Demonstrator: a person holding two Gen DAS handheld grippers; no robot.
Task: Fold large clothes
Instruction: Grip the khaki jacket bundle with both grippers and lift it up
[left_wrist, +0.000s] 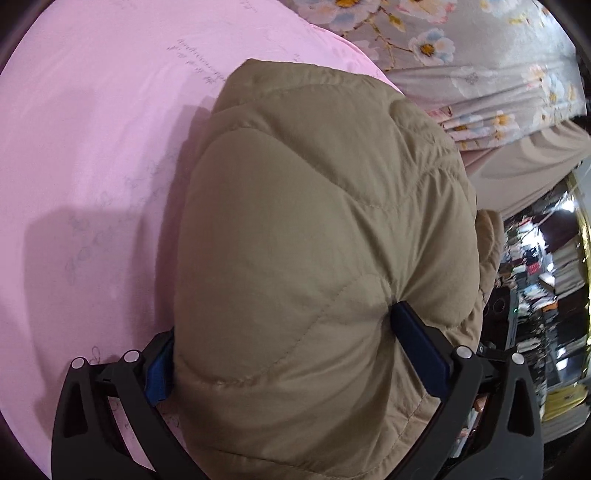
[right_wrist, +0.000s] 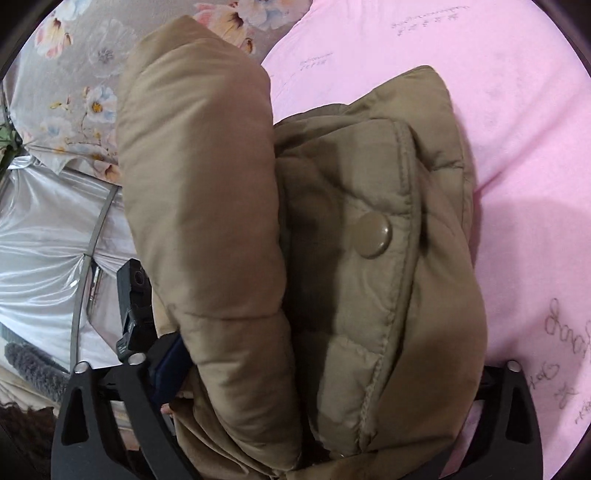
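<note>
Left wrist: left gripper (left_wrist: 295, 339) jaws clamped on thick bunch of tan puffer jacket (left_wrist: 325, 229), blue pads (left_wrist: 417, 354) pressing into quilting. Jacket bulges fwd over pink bedsheet (left_wrist: 92, 147); floral duvet (left_wrist: 461, 48) beyond, cluttered shelves (left_wrist: 543, 280) at right.

Right wrist: right gripper (right_wrist: 295, 373) mostly buried under jacket (right_wrist: 207, 206); jaws gripping fabric, only left pad (right_wrist: 171, 369) visible. Padded sleeve-like roll (right_wrist: 199, 177) lies left of flap w/ round snap button (right_wrist: 373, 235). Jacket on pink sheet (right_wrist: 517, 147); silver fabric (right_wrist: 44, 229) at left.
</note>
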